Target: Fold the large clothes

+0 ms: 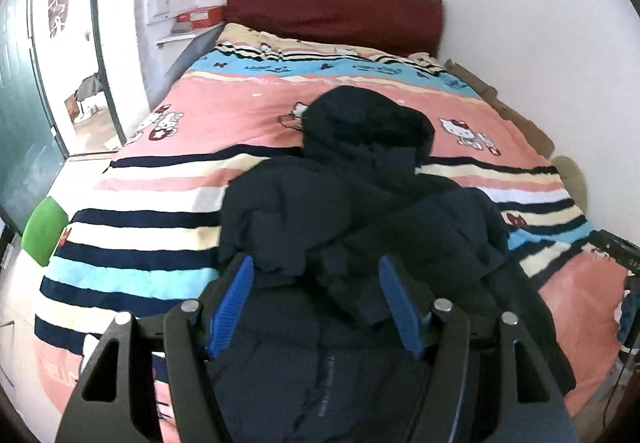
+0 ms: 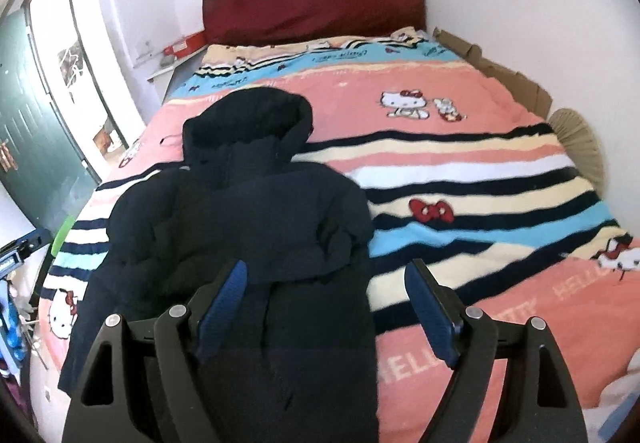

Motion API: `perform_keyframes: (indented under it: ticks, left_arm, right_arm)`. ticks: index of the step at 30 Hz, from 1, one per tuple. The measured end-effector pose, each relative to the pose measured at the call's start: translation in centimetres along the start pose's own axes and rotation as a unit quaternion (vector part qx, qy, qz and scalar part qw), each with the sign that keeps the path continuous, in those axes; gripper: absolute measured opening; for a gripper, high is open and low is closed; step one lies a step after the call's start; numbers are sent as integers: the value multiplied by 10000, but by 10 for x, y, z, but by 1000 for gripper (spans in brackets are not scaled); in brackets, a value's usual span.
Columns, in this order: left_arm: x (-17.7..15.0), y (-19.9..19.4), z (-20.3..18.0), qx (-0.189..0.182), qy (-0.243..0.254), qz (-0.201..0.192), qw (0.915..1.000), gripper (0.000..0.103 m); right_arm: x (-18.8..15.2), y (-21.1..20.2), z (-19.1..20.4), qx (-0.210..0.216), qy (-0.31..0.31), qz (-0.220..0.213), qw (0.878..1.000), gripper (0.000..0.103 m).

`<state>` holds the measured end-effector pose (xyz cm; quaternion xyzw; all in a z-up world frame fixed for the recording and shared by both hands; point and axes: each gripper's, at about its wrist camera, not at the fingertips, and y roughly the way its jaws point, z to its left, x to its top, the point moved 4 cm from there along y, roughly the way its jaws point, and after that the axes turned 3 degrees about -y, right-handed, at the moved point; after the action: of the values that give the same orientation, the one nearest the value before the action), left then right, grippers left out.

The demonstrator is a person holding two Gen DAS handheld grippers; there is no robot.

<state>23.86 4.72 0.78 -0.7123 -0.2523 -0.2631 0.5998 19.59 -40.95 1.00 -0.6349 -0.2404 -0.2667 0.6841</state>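
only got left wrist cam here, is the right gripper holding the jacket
Observer: No. The right gripper is open, nothing between its pads; the jacket lies below it.
Operator: what's right of the jacket on the bed
Observer: Bare blanket, with a red bow print near the jacket's shoulder.
Operator: anything at the bed's right edge by the wall
Observer: A tan, ribbed, fan-like thing, just past the cardboard.
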Motion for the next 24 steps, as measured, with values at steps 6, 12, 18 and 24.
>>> perform_keyframes:
  ticks: [6, 12, 18, 24]
  left_arm:
    - [38, 16, 26, 165, 11, 56, 9998, 64]
    - [106, 64, 33, -159, -34, 135, 9998, 64]
    - [181, 155, 21, -981, 114, 290, 9947, 64]
    - [237, 277, 16, -1279, 346, 434, 9902, 64]
  right_arm:
    - [37, 16, -3, 19, -58, -29, 10000, 84]
    - [95, 58, 0, 208, -214, 18, 9996, 85]
    - [166, 134, 9, 780, -351, 145, 9962, 85]
    - [243, 250, 26, 1480, -608, 116, 9870, 85]
